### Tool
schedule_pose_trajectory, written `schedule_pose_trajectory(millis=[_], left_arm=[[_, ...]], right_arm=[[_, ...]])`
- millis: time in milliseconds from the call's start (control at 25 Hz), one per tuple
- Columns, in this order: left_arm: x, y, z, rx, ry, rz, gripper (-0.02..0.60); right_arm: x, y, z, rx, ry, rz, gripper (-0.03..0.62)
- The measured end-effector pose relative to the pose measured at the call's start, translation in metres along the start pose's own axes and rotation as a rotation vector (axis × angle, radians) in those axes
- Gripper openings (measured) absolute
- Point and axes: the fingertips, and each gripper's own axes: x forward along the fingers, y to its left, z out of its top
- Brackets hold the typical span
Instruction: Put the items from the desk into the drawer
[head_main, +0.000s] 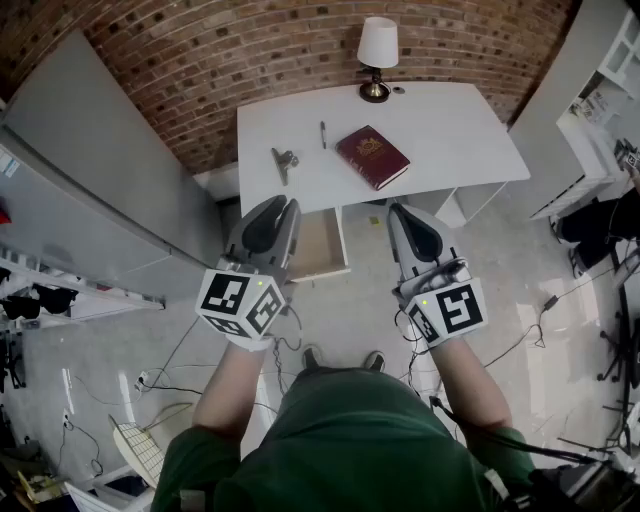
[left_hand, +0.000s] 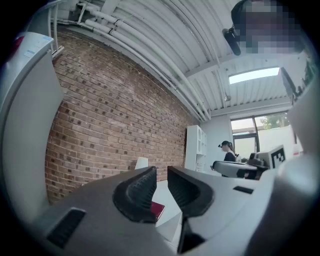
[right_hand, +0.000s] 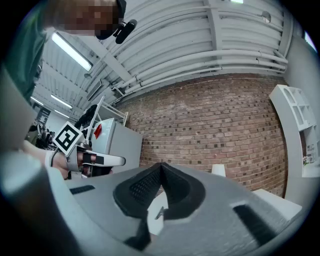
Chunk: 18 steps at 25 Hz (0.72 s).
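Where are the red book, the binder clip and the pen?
red book (head_main: 372, 156), head view, middle of its cover.
binder clip (head_main: 284, 160), head view, its body.
pen (head_main: 323, 134), head view, mid-barrel.

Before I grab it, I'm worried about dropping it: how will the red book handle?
The book looks hardbound, so it is probably stiff and fairly heavy for its size. It lies flat on the desk, so a push should slide it, not roll it.
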Motion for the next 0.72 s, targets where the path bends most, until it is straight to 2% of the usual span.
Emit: schedule_pose_trajectory(millis=[320, 720], left_arm=[[-0.001, 0.009, 0.000, 0.005, 0.003, -0.006, 0.061], [-0.011, 0.050, 0.005, -0.004, -0.003, -0.028, 0.061]], right_arm=[[0.008, 0.005, -0.006, -0.003, 0.023, -0.008, 0.003], [0.037, 0.029, -0.005, 0.000, 0.028, -0.055, 0.003]])
